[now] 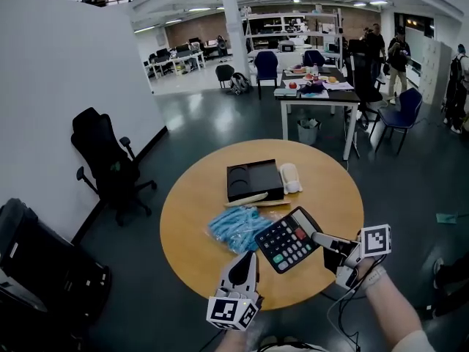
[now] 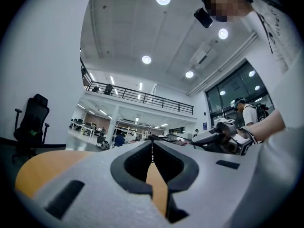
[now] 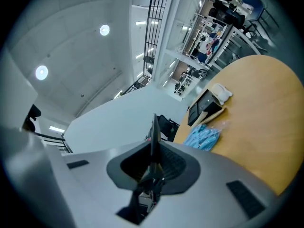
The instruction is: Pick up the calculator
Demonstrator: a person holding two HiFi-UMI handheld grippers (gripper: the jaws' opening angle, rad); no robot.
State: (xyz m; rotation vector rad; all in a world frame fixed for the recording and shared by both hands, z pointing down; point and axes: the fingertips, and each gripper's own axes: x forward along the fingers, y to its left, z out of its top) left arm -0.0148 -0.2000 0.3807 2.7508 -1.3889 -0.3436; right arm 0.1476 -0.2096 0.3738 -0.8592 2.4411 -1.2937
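Black calculator [image 1: 287,240] sits pinched near its display end in the right gripper [image 1: 322,239], its length stretching leftward from the jaws; left gripper [image 1: 250,258], clenched empty, hovers just beside.

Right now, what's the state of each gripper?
Left gripper: closed, holding nothing.
Right gripper: closed on the edge of the calculator.

Dark floor [image 1: 220,123], white wall [image 1: 66,86], black chair [image 1: 106,160]

Shows grey, black-padded left gripper [image 1: 250,256] and right gripper [image 1: 316,235] at bottom, black-and-white marker cubes [image 1: 375,240], thin cable [image 1: 338,310], pale sleeve [image 1: 412,341] lower right.
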